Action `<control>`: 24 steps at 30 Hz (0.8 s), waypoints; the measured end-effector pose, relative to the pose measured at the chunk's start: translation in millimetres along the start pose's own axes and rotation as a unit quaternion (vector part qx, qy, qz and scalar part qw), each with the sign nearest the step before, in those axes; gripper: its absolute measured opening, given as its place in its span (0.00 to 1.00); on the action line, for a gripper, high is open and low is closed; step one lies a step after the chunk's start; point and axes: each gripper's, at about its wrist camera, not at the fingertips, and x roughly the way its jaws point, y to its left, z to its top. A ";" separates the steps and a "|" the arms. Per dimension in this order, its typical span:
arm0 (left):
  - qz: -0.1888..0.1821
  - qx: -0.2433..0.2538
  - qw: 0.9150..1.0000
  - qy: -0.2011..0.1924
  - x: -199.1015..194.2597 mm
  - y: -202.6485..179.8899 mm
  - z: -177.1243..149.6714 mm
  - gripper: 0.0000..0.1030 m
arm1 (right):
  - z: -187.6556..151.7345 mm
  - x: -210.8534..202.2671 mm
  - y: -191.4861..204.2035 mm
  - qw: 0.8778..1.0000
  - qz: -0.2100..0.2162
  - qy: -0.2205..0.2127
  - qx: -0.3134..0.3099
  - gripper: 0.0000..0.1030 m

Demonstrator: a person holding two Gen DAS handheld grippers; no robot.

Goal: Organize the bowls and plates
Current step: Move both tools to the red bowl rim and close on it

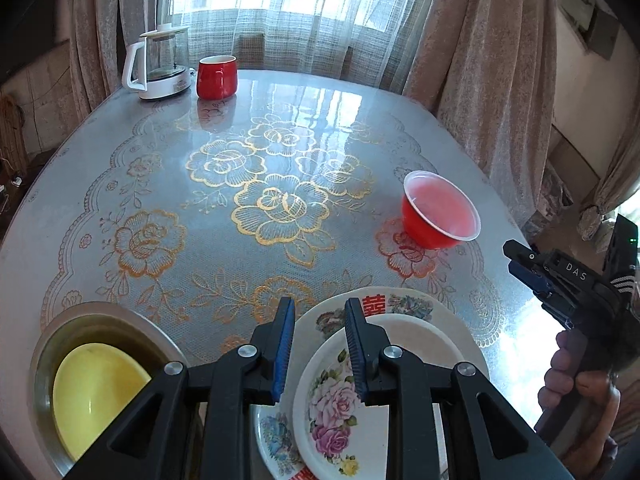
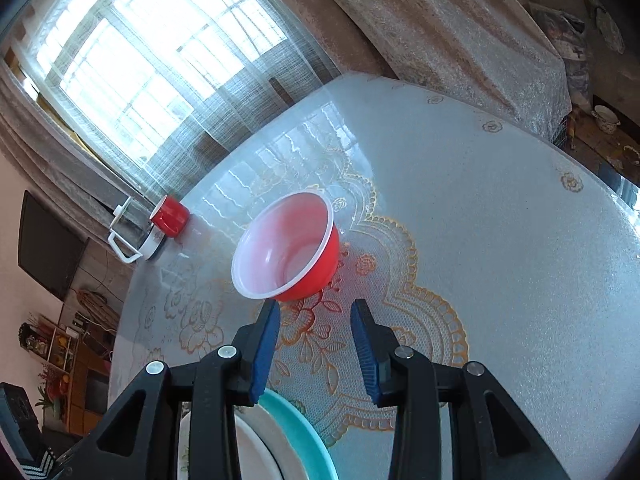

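On table, near right edge: red bowl (image 2: 286, 246), one, thin glossy plastic, round, white inside, upright.
Plates: floral plate (image 1: 340, 412) tilted on wider plate (image 1: 400, 304); teal rim (image 2: 304, 428) showing.
Bowls left: yellow bowl (image 1: 92, 396) inside steel bowl (image 1: 52, 344).
Left gripper (image 1: 320, 308): narrow gap, empty.
Right gripper (image 2: 316, 312): partly open, empty, just short of red bowl.
Table (image 1: 224, 200): glossy lace-print cover.
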 end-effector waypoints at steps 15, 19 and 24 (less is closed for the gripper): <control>-0.064 -0.030 0.997 0.027 80.4 -53.6 64.4 0.25 | 49.6 54.6 -7.3 0.999 -0.030 0.015 0.003 0.27; -0.072 -0.042 0.996 0.038 106.0 -62.2 76.2 0.34 | 52.7 68.5 -8.5 0.999 -0.024 0.030 0.001 0.21; -0.095 -0.049 0.992 0.067 137.2 -66.2 85.7 0.24 | 50.2 82.2 -9.5 0.999 -0.013 0.044 0.000 0.10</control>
